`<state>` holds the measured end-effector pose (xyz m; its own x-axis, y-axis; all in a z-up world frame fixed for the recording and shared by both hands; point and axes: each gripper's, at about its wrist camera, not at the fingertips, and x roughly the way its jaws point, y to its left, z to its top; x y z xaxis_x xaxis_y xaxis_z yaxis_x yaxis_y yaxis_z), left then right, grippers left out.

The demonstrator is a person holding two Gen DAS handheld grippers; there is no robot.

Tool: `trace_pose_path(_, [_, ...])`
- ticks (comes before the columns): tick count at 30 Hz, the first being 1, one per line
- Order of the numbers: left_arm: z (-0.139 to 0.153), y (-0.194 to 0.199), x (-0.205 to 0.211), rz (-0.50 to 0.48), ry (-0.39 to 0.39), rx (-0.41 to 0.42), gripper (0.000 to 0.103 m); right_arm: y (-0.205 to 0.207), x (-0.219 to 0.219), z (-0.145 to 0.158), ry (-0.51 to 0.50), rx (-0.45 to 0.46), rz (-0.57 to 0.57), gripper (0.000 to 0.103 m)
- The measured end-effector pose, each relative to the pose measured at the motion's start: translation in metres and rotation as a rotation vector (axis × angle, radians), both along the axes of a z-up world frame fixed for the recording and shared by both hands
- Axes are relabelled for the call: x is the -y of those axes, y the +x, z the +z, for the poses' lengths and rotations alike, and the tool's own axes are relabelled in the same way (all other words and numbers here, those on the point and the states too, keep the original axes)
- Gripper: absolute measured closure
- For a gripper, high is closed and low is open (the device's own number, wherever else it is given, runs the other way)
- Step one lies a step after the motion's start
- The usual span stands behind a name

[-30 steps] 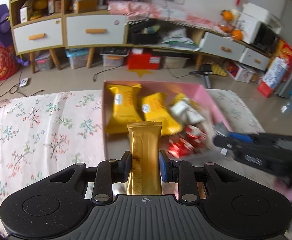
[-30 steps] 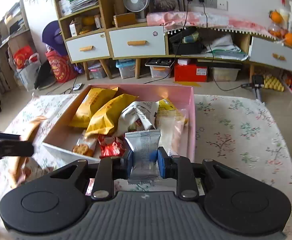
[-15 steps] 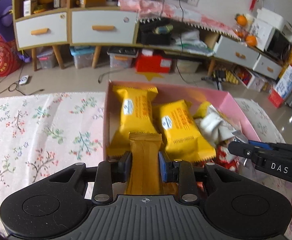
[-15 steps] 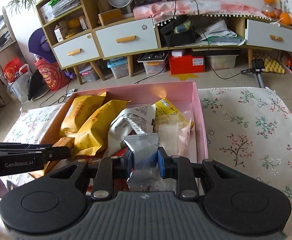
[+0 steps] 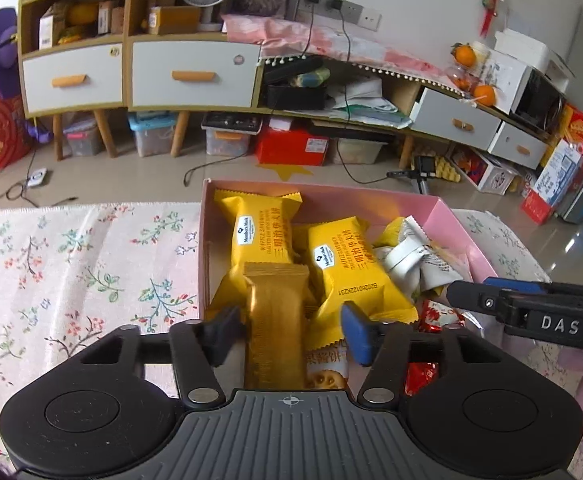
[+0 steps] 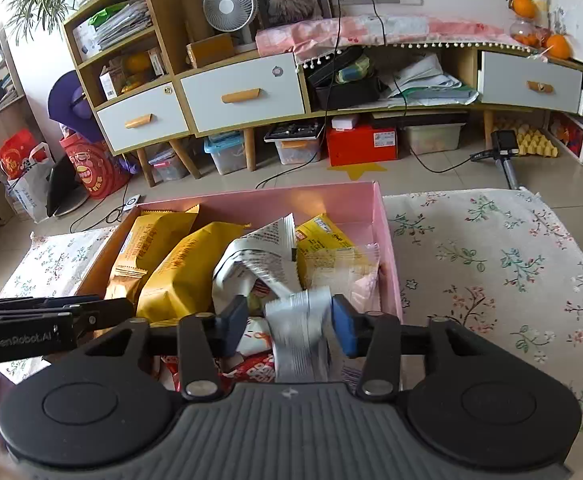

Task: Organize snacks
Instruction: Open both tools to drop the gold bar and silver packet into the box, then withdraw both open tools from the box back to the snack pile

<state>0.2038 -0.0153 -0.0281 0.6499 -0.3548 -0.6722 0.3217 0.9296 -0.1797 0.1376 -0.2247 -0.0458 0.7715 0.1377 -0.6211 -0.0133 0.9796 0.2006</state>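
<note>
A: Both sets of jaws have just been opening. A second ago the left gripper (image 5: 291, 330) clamped the long gold foil snack bar (image 5: 277, 320) and the right gripper (image 6: 289, 324) pinched the silver foil snack packet (image 6: 301, 336); now each wrapper stands loose between parted pads.

B: So both are released?

A: Yes. The gold bar leans near the left black pad, with a clear gap to the blue pad (image 5: 355, 332) at 3 o'clock. The silver packet, blurred, sits nearer the right gripper's blue pad; I cannot tell whether it brushes it, but the jaws are not clenched.

B: Where are the snacks?

A: Over the pink rectangular cardboard box (image 5: 447, 210) on the floral tablecloth (image 5: 71, 272). In the left wrist view the bar's far end overlaps two yellow plastic wafer packs (image 5: 263, 232) lying at 12 o'clock from the gripper, with a crumpled white-and-grey wrapper (image 5: 407, 258) at 2 o'clock and a red foil wrapper (image 5: 431, 320) beside the blue pad.

B: And the other tool?

A: The right gripper enters the left view from 3 o'clock, above the box's right half. In the right wrist view the left gripper reaches in from 9 o'clock.
</note>
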Motion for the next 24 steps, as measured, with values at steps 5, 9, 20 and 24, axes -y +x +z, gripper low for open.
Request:
trace_pose_path(5, [0.007,-0.006,0.002,-0.017,0.004,-0.004,0.028,-0.006,0.004,0.004,-0.011,-0.002,-0.012,0.042])
trace_pose_path(9, [0.017,-0.015,0.002,-0.024,0.033,0.018,0.019,-0.015,0.007,0.008,-0.024,-0.002,-0.015,0.030])
trace_pose_path(20, [0.032,-0.053,-0.013,-0.016,0.131,-0.003,0.009,-0.053,0.012,0.014,-0.051,-0.003,0.041,0.008])
trace_pose_path(24, [0.033,-0.067,-0.021,0.005,0.175,-0.028,0.009,-0.061,0.013,0.016,-0.046,-0.010,0.043,0.006])
